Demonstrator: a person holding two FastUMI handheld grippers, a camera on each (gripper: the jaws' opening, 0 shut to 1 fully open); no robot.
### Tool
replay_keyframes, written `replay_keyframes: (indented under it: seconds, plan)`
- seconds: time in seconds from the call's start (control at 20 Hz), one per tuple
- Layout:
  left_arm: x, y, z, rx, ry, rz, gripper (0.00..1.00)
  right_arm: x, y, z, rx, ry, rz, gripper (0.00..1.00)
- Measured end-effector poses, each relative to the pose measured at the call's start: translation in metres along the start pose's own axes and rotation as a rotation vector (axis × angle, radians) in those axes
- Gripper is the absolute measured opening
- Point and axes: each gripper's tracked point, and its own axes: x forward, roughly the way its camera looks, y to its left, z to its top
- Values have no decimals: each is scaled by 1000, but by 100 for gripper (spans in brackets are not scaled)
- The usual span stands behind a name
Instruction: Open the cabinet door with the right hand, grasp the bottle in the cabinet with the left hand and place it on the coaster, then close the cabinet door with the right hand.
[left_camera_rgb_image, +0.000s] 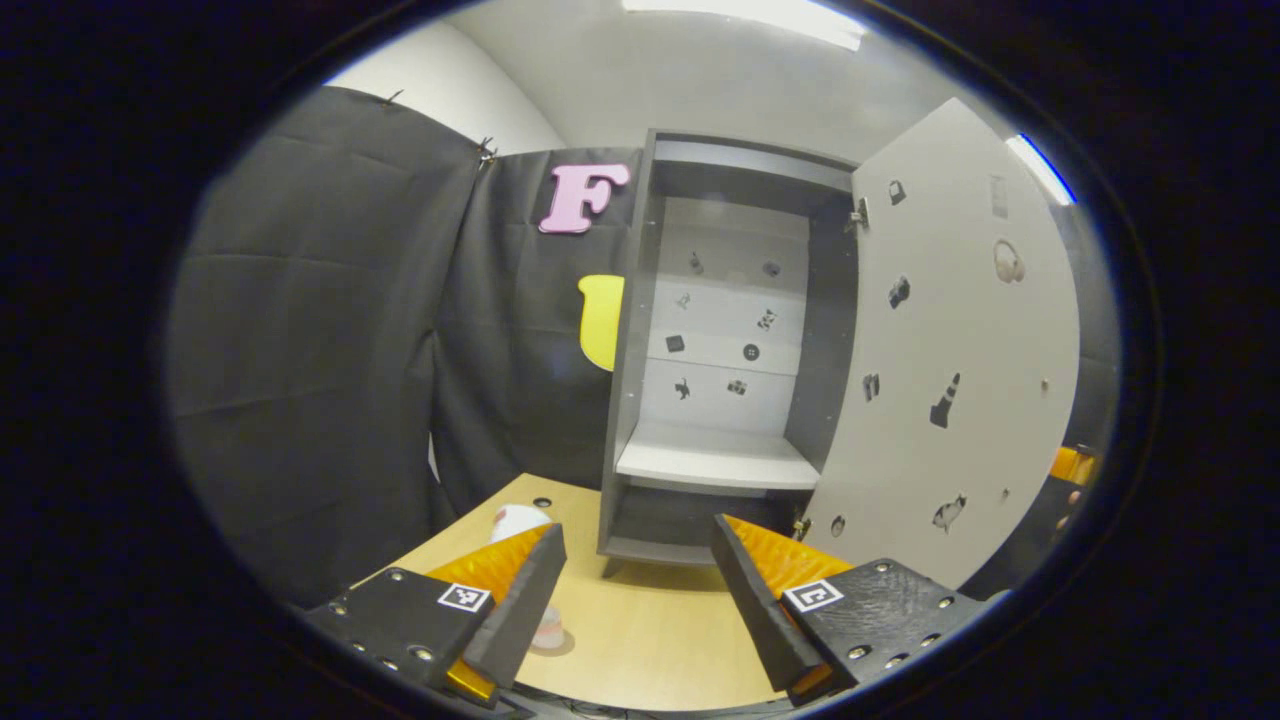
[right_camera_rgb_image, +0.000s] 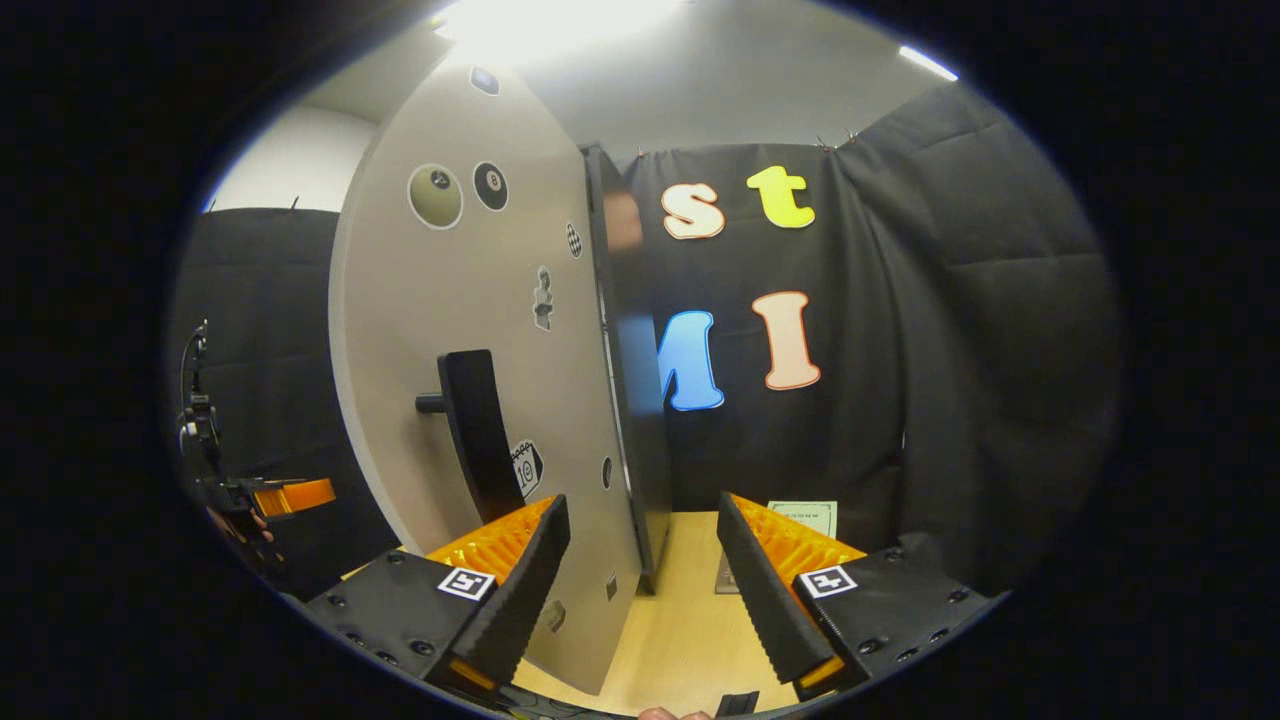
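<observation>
The grey cabinet (left_camera_rgb_image: 640, 400) stands open on the wooden table, and its white shelf (left_camera_rgb_image: 715, 460) is bare. Its door (left_camera_rgb_image: 950, 350) is swung out to the right. My left gripper (left_camera_rgb_image: 638, 528) is open in front of the cabinet with nothing between its fingers. A white-topped bottle (left_camera_rgb_image: 518, 520) stands on the table, mostly hidden behind my left finger; its base (left_camera_rgb_image: 548, 630) rests on a flat disc that looks like the coaster. My right gripper (right_camera_rgb_image: 642, 500) is open, with the door's free edge (right_camera_rgb_image: 625, 450) between its fingers. The black handle (right_camera_rgb_image: 478, 430) is just to the left.
The wooden table (left_camera_rgb_image: 650, 640) runs from the cabinet toward me. A pale paper card (right_camera_rgb_image: 805, 515) lies on it by the black wall. The other gripper and the hand holding it (right_camera_rgb_image: 260, 500) show at the far left of the right gripper view.
</observation>
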Motion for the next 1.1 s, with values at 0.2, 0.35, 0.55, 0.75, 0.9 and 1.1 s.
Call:
replay_keyframes:
  seconds: [0.2, 0.35, 0.55, 0.75, 0.9, 1.1]
  plan:
    - [-4, 17, 0, 4, -2, 24, 89, 0, 10, -1, -18, 4, -7, 90]
    - [1, 31, 1, 6, 0, 36, 89, 6, 17, -9, 63, 32, 1, 94]
    - [17, 46, 2, -19, 2, 21, 89, 7, 49, -11, 132, 67, 46, 96]
    - [34, 73, 9, -7, 0, 17, 91, 21, 82, -4, 155, 59, 64, 96]
    - [46, 95, 12, -19, 2, 10, 89, 29, 104, -1, 173, 58, 67, 97]
    - [61, 127, 14, -28, 9, 13, 91, 39, 133, 5, 142, 62, 75, 97]
